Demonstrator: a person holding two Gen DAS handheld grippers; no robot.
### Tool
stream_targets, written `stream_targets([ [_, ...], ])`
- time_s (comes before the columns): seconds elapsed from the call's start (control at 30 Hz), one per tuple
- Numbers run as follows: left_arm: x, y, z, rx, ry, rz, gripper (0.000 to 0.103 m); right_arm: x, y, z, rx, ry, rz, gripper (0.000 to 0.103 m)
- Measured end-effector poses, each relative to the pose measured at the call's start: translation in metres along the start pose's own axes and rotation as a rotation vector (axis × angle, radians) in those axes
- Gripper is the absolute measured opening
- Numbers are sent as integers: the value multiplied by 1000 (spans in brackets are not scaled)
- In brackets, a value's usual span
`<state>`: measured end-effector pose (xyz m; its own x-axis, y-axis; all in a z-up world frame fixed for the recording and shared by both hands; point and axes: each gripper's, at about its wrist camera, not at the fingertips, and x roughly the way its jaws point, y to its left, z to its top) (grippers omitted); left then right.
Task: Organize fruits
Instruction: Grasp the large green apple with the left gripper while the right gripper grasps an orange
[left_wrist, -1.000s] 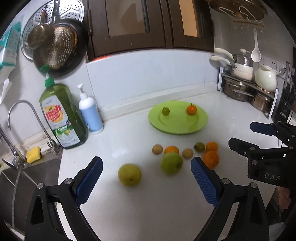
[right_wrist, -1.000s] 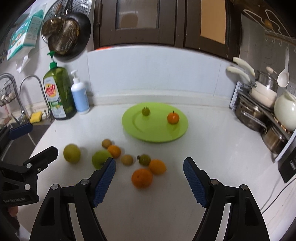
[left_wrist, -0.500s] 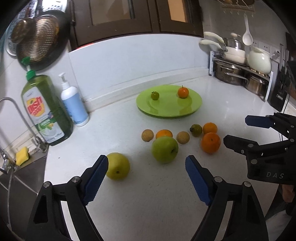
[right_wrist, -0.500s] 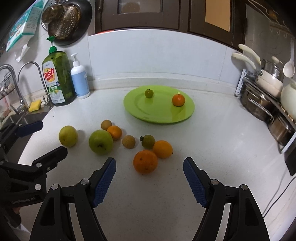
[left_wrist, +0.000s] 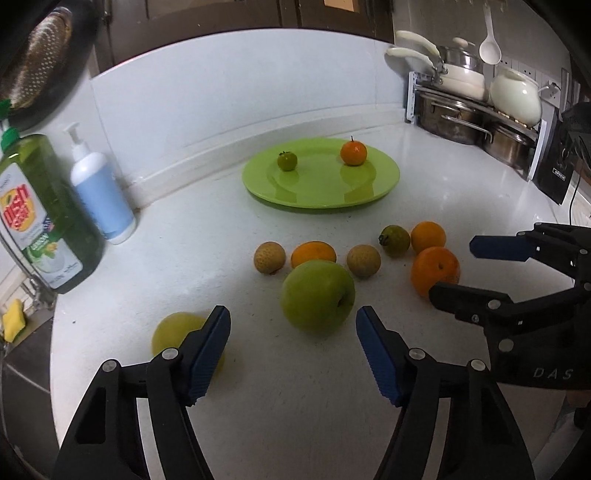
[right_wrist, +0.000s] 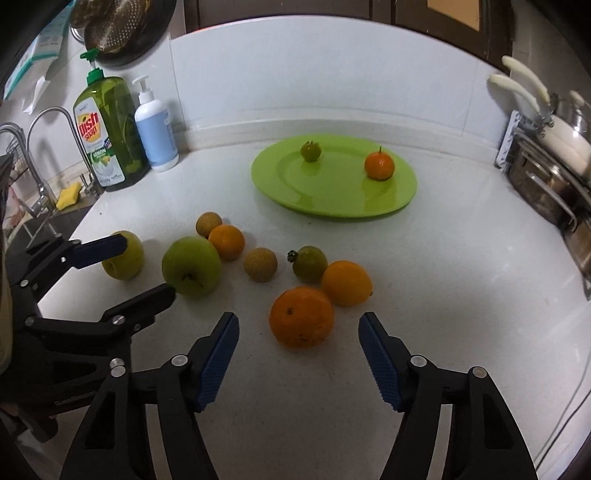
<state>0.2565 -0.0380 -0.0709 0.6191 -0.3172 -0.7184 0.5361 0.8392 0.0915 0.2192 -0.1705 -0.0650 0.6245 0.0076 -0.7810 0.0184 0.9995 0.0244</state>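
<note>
My left gripper (left_wrist: 293, 341) is closing toward the green apple (left_wrist: 317, 295), just in front of it on the counter, not touching. My right gripper (right_wrist: 299, 349) is closing near the big orange (right_wrist: 301, 316). I should squeeze each fruit's middle gently, then lift to the green plate (right_wrist: 402, 199).

Black claw (left_wrist: 293, 345) frames, ribbed blue pads (left_wrist: 208, 356), silver screws

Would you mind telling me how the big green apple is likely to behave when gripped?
The green apple looks round and smooth, so it may roll if nudged. It probably feels firm. It nearly fills the closing left gripper, leaving little margin.
</note>
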Motion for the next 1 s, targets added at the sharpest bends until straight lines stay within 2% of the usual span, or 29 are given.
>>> stream_targets([
  [0.4, 26, -1, 11, -10, 17, -66, 63, 20, 2, 4, -1, 52, 27, 54],
  [0.47, 29, -2, 12, -12, 21, -78, 60, 22, 0, 5, 3, 56, 29, 53],
  [0.57, 33, -3, 13, -16, 35, -106, 51, 25, -1, 6, 11, 61, 37, 51],
  [0.7, 35, -4, 13, -12, 32, -105, 51, 27, -3, 6, 19, 63, 39, 45],
  [1.0, 31, -5, 12, -28, 39, -95, 50, 27, -4, 5, 20, 61, 48, 43],
])
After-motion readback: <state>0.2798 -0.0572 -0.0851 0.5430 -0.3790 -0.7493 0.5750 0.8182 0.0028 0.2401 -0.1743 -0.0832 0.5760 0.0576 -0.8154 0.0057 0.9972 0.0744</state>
